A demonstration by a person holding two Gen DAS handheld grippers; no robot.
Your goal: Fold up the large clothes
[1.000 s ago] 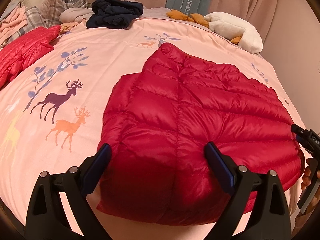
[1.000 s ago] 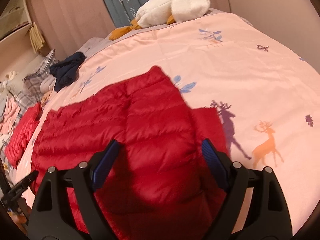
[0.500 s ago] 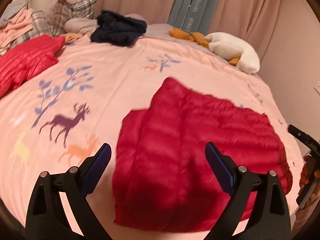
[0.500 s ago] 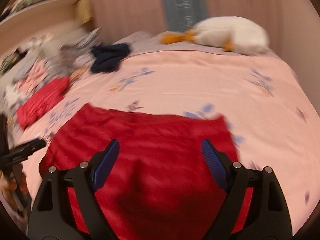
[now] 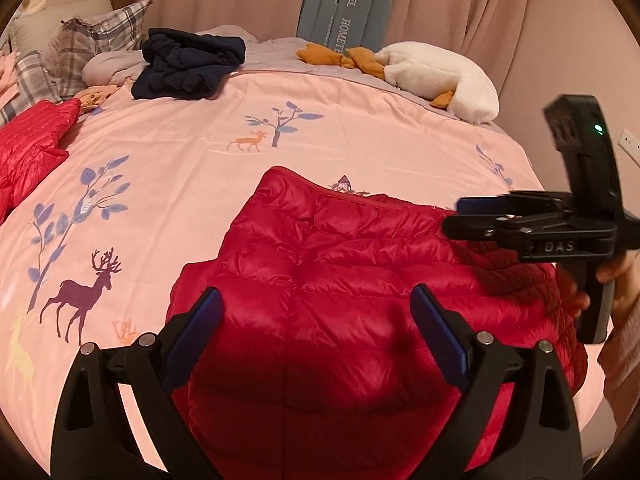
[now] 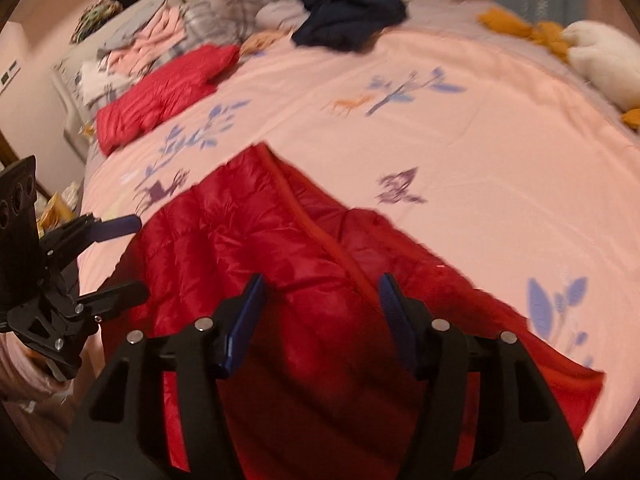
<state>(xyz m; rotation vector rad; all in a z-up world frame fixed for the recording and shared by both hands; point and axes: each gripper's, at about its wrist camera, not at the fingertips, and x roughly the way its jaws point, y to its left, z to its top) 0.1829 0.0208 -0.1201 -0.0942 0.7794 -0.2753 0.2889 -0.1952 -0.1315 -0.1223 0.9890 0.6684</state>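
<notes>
We look across a wide bed [image 5: 360,120] under a smooth pink cover printed with deer, trees and blue leaves. Along the far edge a rumpled navy garment [image 5: 188,64] sits in a heap beside plaid pillows [image 5: 92,44], and a white plush toy [image 5: 436,76] with orange feet lies against the pink curtain [image 5: 500,12]. Off to the left sprawls a second red puffer [image 5: 32,144], and beyond it, in the right wrist view, a blurred stack of pink and grey clothes [image 6: 144,36].

Nothing lies on top of our garment. The red quilted jacket [image 5: 340,280] sits near the front edge of the bed, glossy and puffy, stitched in horizontal channels, folded into a rough slab with a piped seam running diagonally across it.

Our left claw [image 5: 316,328] hovers above the jacket, jaws spread wide and gripping nothing. Our right claw [image 6: 320,316] hangs over the jacket's right part, its jaws closing, about half apart, with only air between the blue pads [image 6: 248,320]; the jacket lies below them, not pinched. A hand [image 5: 616,280] holds that claw's handle.
</notes>
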